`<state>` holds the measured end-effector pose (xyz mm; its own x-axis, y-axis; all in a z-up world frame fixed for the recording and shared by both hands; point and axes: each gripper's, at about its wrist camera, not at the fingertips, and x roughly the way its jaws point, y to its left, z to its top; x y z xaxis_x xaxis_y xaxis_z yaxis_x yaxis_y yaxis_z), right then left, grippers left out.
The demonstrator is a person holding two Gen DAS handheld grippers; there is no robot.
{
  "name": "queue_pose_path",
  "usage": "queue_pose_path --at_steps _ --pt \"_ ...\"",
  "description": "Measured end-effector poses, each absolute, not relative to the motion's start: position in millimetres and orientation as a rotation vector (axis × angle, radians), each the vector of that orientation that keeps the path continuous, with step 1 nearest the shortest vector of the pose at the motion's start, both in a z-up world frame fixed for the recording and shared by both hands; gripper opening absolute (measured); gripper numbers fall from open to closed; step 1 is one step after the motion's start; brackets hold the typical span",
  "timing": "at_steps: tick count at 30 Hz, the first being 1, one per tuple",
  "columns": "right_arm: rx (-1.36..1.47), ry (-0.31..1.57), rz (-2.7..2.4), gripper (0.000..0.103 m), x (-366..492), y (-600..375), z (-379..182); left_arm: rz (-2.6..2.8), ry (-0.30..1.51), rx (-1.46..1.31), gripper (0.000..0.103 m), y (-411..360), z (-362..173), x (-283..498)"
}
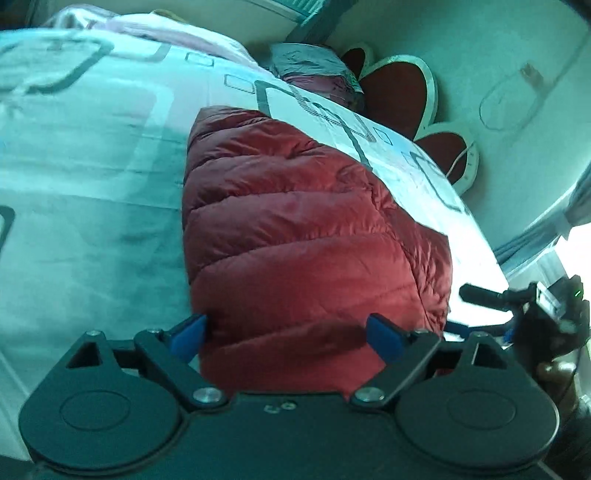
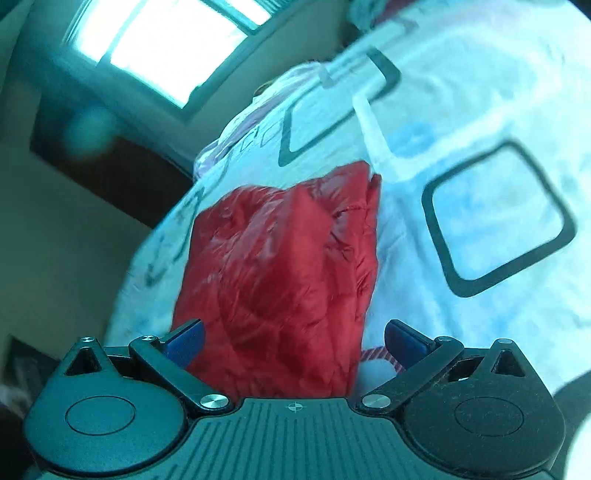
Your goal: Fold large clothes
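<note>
A red quilted down jacket (image 1: 303,236) lies folded into a narrow bundle on a bed with a white patterned cover (image 1: 92,147). My left gripper (image 1: 288,334) is open, its blue pads spread on either side of the jacket's near end, holding nothing. In the right wrist view the jacket (image 2: 280,273) lies lengthwise on the cover (image 2: 480,221). My right gripper (image 2: 293,339) is open over the jacket's near end, with nothing between its pads. The right gripper also shows in the left wrist view (image 1: 532,306) at the right edge.
A grey and pink pillow (image 1: 317,70) lies at the head of the bed by a dark red heart-shaped headboard (image 1: 399,88). Pink cloth (image 1: 177,33) lies at the far side. A bright window (image 2: 166,40) and a dark bedside panel (image 2: 110,166) stand beyond the bed.
</note>
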<state>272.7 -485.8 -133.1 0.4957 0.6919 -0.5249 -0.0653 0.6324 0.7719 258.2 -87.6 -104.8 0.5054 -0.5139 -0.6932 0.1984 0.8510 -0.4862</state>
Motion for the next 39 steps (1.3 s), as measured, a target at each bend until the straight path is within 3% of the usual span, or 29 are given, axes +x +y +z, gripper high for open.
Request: queue_pose_path --at_steps 7,17,20,26,28,32,34,39 --pt "0.795 1.039 0.576 0.103 287.9 -482.7 -162.4 -0.433 0.976 -0.394 0.086 -85.3 -118.5 270.9" --pt "0.698 1.033 0.65 0.102 295.8 -458.7 -154.7 -0.416 0.999 -0.431 0.085 -83.2 -126.9 276.7" --pt "0.701 1.044 0.664 0.092 298.3 -458.3 -152.9 -0.398 0.981 -0.443 0.087 -77.3 -124.1 273.3" --pt "0.693 1.049 0.69 0.092 304.7 -459.7 -152.3 -0.429 1.013 -0.491 0.084 -84.8 -135.0 280.9" --pt "0.665 1.047 0.707 0.09 307.7 -454.9 -151.6 -0.435 1.016 -0.5 0.079 -88.3 -139.3 283.2" --pt "0.673 1.06 0.745 0.06 311.9 -453.6 -153.0 -0.456 1.008 -0.466 0.066 -92.1 -136.9 280.9" --pt "0.649 1.044 0.765 0.054 306.5 -451.7 -149.9 -0.471 1.0 -0.453 0.057 -91.2 -131.6 278.7" --pt "0.59 0.991 0.796 0.044 295.5 -448.5 -130.4 -0.502 0.954 -0.385 0.052 -95.2 -111.8 272.3"
